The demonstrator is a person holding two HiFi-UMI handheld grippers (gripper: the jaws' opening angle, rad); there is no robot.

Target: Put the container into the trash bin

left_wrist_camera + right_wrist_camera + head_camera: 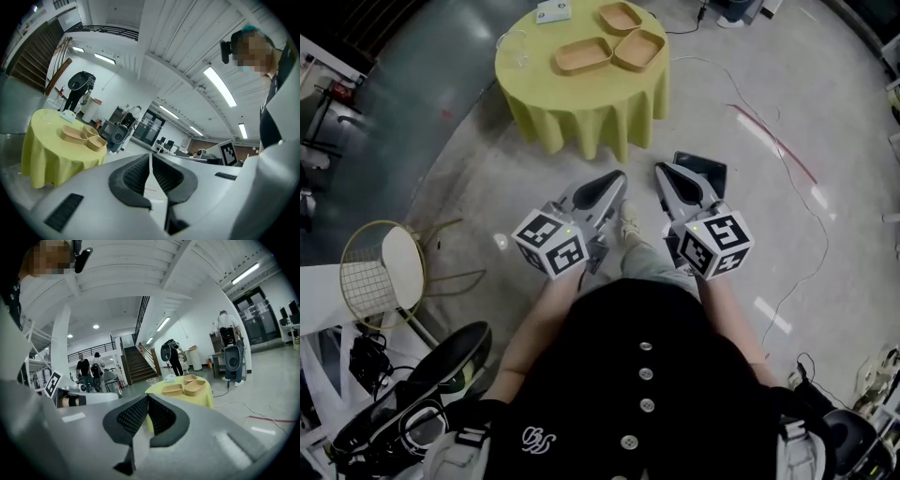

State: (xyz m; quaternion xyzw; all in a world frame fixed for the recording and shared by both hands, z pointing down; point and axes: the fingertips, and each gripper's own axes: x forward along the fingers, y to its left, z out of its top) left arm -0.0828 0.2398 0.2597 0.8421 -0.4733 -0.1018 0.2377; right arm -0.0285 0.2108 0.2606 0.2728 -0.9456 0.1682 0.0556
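Three tan containers [583, 54] lie together on a round table under a yellow-green cloth [581, 112], ahead of me in the head view. They also show in the left gripper view as containers [75, 134] and in the right gripper view as containers [172, 389]. A gold wire basket [380, 272] with a white lining stands on the floor at the left. My left gripper [617, 178] and right gripper [664, 171] are held side by side near my waist, short of the table. Both point toward the table, shut, with nothing between their jaws.
A small white box [553, 11] sits at the table's far edge. A flat black object [705, 169] lies on the floor beside the right gripper. Red and white cables [769, 141] cross the floor at the right. People [84, 369] stand near the stairs.
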